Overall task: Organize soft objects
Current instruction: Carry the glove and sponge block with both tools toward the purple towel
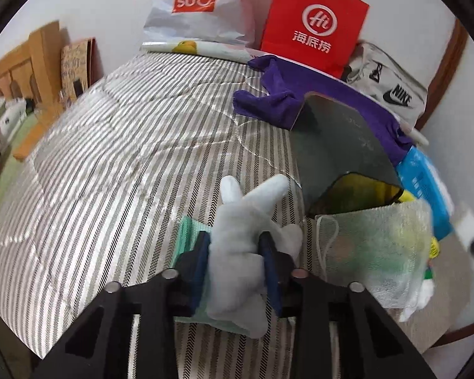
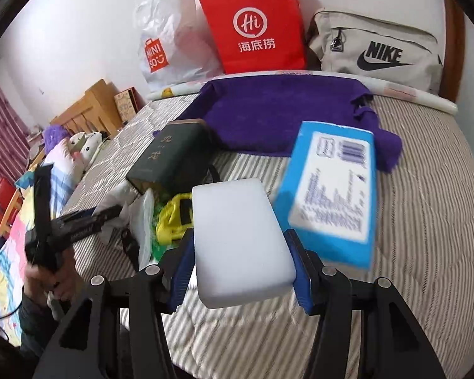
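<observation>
Gripping a pale plush rabbit (image 1: 237, 240), the left gripper (image 1: 235, 265) has its jaws clamped on the toy's body above the striped bed (image 1: 110, 158). The right gripper (image 2: 241, 268) has its jaws clamped on a white foam block (image 2: 240, 240) — both soft things are lifted, I judge. Next comes carrying each to a gathering spot, perhaps the purple towel (image 2: 278, 110) — then releasing gently.
</observation>
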Demonstrator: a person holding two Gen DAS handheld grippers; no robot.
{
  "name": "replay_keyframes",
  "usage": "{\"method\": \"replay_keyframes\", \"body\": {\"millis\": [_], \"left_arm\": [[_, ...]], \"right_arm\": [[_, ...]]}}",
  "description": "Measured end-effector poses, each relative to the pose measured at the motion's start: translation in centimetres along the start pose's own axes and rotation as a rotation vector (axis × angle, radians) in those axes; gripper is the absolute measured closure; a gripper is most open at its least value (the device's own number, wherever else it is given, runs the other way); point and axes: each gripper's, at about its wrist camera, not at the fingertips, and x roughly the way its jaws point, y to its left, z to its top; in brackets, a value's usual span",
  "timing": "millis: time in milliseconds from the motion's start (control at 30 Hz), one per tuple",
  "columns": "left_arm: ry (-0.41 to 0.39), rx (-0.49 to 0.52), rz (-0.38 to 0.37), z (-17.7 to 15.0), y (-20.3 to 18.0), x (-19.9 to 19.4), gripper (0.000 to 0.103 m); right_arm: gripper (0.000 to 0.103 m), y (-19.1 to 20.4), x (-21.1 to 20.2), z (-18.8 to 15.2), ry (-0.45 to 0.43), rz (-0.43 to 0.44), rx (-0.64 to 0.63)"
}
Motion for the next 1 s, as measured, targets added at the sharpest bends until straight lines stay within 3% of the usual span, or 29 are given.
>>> {"method": "replay_keyframes", "body": {"millis": [233,467,633,1000], "left_arm": [[0.009,-0.002,-0.009,-0.2,-0.5,-0.9,0.087],[-0.007,-0.003,0.013,-0.3,-0.8,-2.6,0.088],[-0.030,0.002,0.019,0.1,-1.2,-4.3,0.088],[-0.077,0.021,0.006,2.4,-3.0,-7.4,0.088]], "right_arm": [[0.049,-0.5,-1.1,-4.4,0.034,0.016,-0.025],[0.048,-1.9,0.2,-7.0,0.079,-0.059,0.004],[0.048,-3.0,0.5,-7.6,0.095,-0.086,0.045],[0.048,-1.8,-2.2,-5.7,0.013,-0.041,0.008]]}}
